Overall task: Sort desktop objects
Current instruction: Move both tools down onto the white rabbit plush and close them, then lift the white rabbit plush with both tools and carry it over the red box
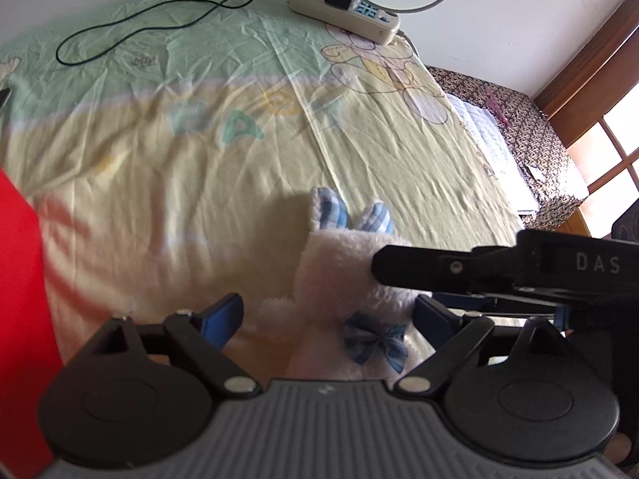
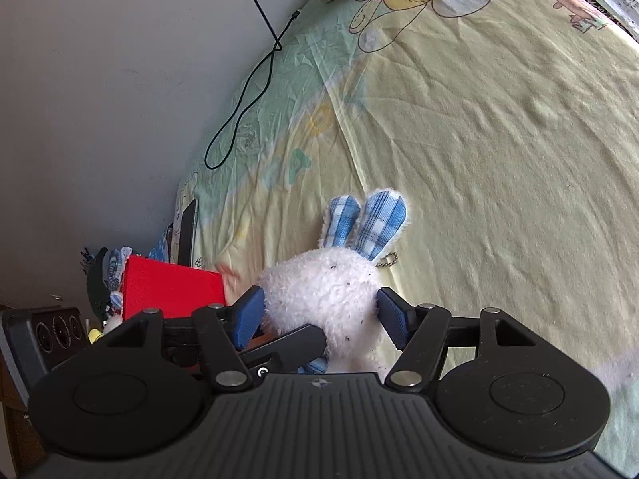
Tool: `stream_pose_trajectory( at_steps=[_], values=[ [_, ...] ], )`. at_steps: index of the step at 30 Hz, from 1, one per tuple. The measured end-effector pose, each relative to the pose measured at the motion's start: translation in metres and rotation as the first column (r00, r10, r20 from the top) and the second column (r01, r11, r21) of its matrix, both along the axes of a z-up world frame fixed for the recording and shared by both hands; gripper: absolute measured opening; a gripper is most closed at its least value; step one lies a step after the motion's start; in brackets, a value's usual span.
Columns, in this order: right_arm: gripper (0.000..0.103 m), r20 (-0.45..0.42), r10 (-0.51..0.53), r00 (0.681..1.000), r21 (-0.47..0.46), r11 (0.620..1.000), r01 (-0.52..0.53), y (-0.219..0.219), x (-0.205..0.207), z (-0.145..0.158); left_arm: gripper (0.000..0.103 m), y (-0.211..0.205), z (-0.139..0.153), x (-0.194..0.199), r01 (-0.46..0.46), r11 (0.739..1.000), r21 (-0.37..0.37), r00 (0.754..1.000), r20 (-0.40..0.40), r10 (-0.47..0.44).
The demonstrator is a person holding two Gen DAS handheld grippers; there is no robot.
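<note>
A white plush bunny with blue checked ears and a blue bow lies on the yellow-green sheet. My left gripper is open around its body, and the left pad stands clear of the fur. One black finger of the right gripper reaches in from the right across the bunny's head. In the right wrist view the bunny's head sits between the blue pads of my right gripper. The jaws are open, with fur just at both pads and no squeeze showing. A left-gripper finger shows under the head.
A red box stands close on the left. A power strip with a black charger and a thin black cable lie by the far wall. Papers lie on a patterned surface at the right. A dark tablet leans past the box.
</note>
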State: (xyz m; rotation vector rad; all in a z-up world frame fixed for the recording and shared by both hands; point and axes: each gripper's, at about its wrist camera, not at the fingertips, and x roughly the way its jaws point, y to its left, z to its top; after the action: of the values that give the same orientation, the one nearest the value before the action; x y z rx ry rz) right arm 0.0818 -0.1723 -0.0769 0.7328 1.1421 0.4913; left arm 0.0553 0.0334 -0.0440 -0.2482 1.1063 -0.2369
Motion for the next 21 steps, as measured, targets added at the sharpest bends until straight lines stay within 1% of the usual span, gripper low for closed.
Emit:
stream_pose_trajectory(
  at_steps=[3,5,7,9,10,11,13,17,21],
  values=[
    [0.069,-0.052,-0.028,0.998,0.041,0.999,0.031,-0.004,0.003,-0.011,0.091,-0.007,-0.003,0.002,0.009,1.0,0.002,1.0,-0.003,-0.009],
    [0.07,-0.07,-0.032,0.997,0.06,0.998,0.037,-0.005,0.003,-0.015,0.087,-0.009,-0.004,0.003,0.017,1.0,-0.015,1.0,-0.011,-0.017],
    [0.068,-0.079,-0.02,0.997,0.068,0.997,0.025,-0.005,0.002,-0.016,0.082,-0.014,-0.006,0.002,0.024,1.0,-0.017,0.999,-0.022,-0.024],
    [0.064,-0.073,0.002,0.997,0.071,0.997,0.003,-0.003,0.001,-0.013,0.082,-0.023,-0.008,0.0,0.039,0.999,0.017,0.999,-0.024,-0.039],
    [0.064,-0.062,0.012,0.998,0.063,0.998,-0.008,-0.002,-0.001,-0.01,0.081,-0.029,-0.008,-0.002,0.048,0.998,0.049,0.999,-0.016,-0.047],
    [0.063,-0.048,0.019,0.999,0.046,0.999,-0.017,0.0,-0.003,-0.008,0.08,-0.032,-0.006,-0.005,0.054,0.997,0.058,0.999,-0.005,-0.054],
    [0.061,-0.026,0.029,0.999,0.031,0.999,-0.028,-0.001,-0.008,-0.003,0.078,-0.036,0.001,-0.01,0.062,0.996,0.066,0.998,0.012,-0.063],
    [0.061,0.009,0.018,1.0,0.055,0.998,-0.019,-0.01,-0.017,0.009,0.075,-0.038,0.019,-0.021,0.06,0.996,0.061,0.996,0.058,-0.064],
    [0.061,0.125,0.039,0.991,0.05,0.998,-0.046,-0.005,-0.029,0.037,0.074,-0.042,0.045,-0.041,0.055,0.993,0.103,0.987,0.146,-0.07]
  ],
)
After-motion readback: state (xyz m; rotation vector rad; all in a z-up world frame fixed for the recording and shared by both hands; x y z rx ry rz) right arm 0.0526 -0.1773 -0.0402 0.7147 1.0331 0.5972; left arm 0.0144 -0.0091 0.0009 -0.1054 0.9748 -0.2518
